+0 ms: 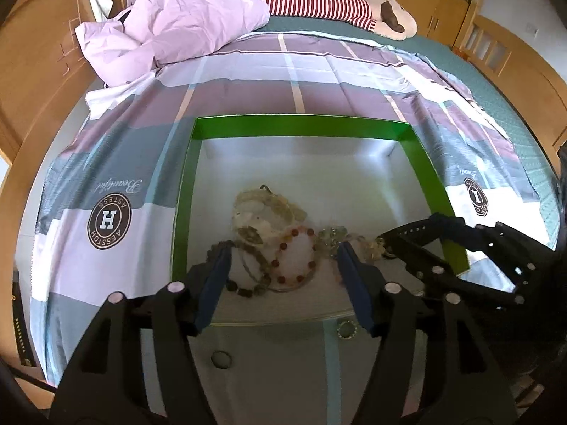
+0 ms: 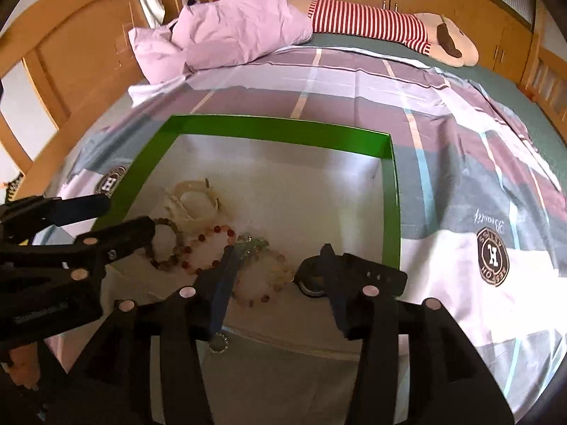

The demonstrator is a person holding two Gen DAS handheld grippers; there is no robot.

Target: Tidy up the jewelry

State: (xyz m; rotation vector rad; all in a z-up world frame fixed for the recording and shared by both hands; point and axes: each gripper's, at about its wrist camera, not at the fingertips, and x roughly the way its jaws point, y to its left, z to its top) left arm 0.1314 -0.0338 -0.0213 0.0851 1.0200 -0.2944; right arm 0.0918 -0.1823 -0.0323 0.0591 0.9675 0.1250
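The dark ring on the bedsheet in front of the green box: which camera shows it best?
The left wrist view: the dark ring lies unobstructed on the sheet, between the left tool's arms. The right wrist view does not show it; only the sparkly ring appears there, partly behind a finger.

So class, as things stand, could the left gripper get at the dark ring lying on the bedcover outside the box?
Probably yes: the dark ring lies uncovered on the bedcover, just below the open left gripper.
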